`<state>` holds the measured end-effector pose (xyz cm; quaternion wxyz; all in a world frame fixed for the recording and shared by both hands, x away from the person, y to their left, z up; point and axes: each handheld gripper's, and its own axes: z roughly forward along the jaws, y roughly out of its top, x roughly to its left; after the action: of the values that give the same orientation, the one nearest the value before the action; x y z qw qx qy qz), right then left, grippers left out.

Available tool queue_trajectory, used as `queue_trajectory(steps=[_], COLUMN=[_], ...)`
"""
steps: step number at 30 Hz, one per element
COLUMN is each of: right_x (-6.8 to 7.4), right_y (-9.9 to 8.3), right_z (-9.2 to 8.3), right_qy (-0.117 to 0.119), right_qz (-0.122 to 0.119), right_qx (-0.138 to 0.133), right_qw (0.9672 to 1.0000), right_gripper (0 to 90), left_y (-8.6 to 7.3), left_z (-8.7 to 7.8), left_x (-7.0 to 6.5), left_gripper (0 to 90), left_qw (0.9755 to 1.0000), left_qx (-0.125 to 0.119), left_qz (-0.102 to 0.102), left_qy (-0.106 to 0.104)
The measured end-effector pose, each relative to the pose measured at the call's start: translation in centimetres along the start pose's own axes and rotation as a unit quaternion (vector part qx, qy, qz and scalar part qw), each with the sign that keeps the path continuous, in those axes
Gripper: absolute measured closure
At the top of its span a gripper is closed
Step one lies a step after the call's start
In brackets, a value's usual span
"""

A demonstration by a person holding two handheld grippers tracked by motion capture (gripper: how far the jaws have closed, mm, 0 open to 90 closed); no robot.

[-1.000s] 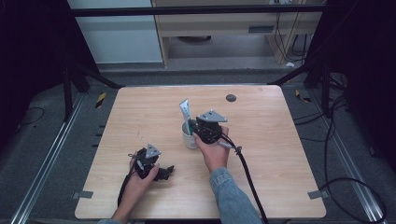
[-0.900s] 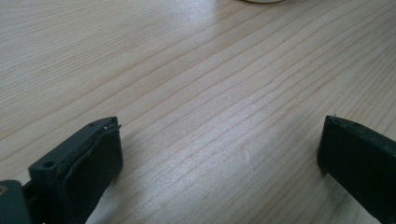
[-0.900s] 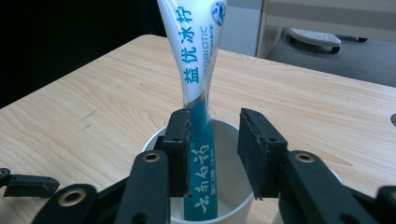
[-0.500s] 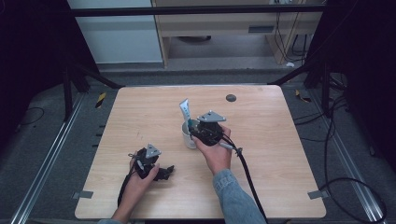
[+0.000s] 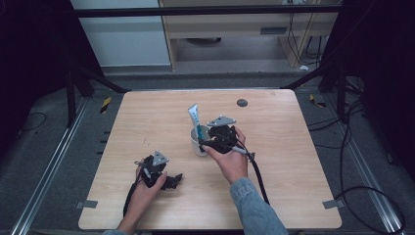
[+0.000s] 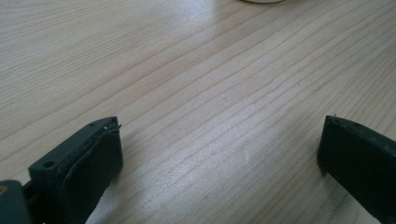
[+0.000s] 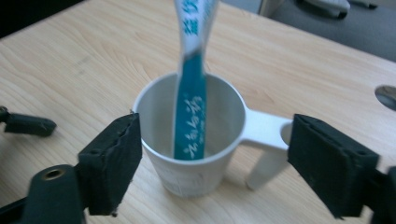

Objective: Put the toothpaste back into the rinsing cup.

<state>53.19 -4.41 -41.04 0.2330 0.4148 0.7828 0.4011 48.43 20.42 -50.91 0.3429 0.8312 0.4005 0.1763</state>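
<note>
A white mug stands at the middle of the wooden table. A blue-and-white toothpaste tube stands upright in it and sticks out above the rim. My right gripper is right beside the mug. Its jaws have just been opening. In the right gripper view the gripper is open, and the mug and tube lie between the pads without touching them. My left gripper rests low at the table's front left, open over bare wood.
A small dark round disc lies on the table at the far right. Floor rails, cables and a cabinet surround the table. The mug's handle points toward my right jaw.
The right gripper's jaws have parted and let go of the toothpaste tube, which stays standing in the mug. The left hand has kept still.
</note>
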Motion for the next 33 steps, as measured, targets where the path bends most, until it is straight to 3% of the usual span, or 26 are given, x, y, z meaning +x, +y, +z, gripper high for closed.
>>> queue_trajectory(steps=[3, 17, 26, 33], right_x=[-0.5, -2.0, -2.8, -3.5], right_y=[-0.1, 0.0, -0.4, -0.6], right_z=[-0.3, -3.0, -3.8, -4.5], right_qy=[0.003, 0.047, 0.031, 0.020], right_qz=[0.005, 0.003, -0.010, -0.035], right_qx=[0.019, 0.005, 0.011, 0.019], right_qw=[0.9998, 0.9989, 0.9994, 0.9990], right_gripper=[11.9, 6.8, 9.1, 8.9], left_y=[0.0, 0.0, 0.0, 0.0], left_z=[0.0, 0.0, 0.0, 0.0], left_x=[0.0, 0.0, 0.0, 0.0], left_gripper=[0.0, 0.0, 0.0, 0.0], left_qw=[1.0000, 1.0000, 1.0000, 1.0000], left_qx=[0.000, 0.000, 0.000, 0.000], left_qz=[0.000, 0.000, 0.000, 0.001], left_qy=[0.000, 0.000, 0.000, 0.000])
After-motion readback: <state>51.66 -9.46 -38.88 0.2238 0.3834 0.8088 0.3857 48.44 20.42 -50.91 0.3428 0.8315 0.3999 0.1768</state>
